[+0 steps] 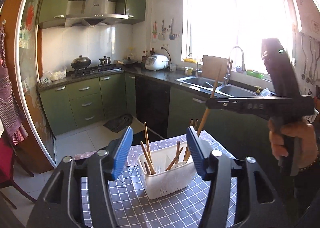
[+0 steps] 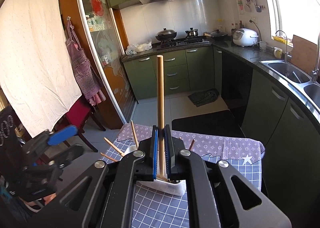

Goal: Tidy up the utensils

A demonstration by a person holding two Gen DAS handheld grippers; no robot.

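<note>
A white plastic utensil holder (image 1: 167, 176) stands on the checked tablecloth and holds several wooden chopsticks (image 1: 148, 157). My left gripper (image 1: 160, 149) is open and empty, its blue pads on either side of the holder, above it. My right gripper (image 2: 161, 142) is shut on one wooden chopstick (image 2: 160, 92), held upright over the holder (image 2: 170, 187). In the left wrist view the right gripper (image 1: 209, 104) comes in from the right, with the chopstick (image 1: 210, 100) slanting down toward the holder's right compartment. The left gripper (image 2: 60, 135) shows at the left of the right wrist view.
The table (image 1: 172, 208) carries a grey checked cloth over a purple patterned one (image 2: 220, 144). Green kitchen cabinets (image 1: 86, 100), a stove with pots (image 1: 81, 62) and a double sink (image 1: 218, 86) lie beyond. A red chair (image 2: 78, 114) stands left of the table.
</note>
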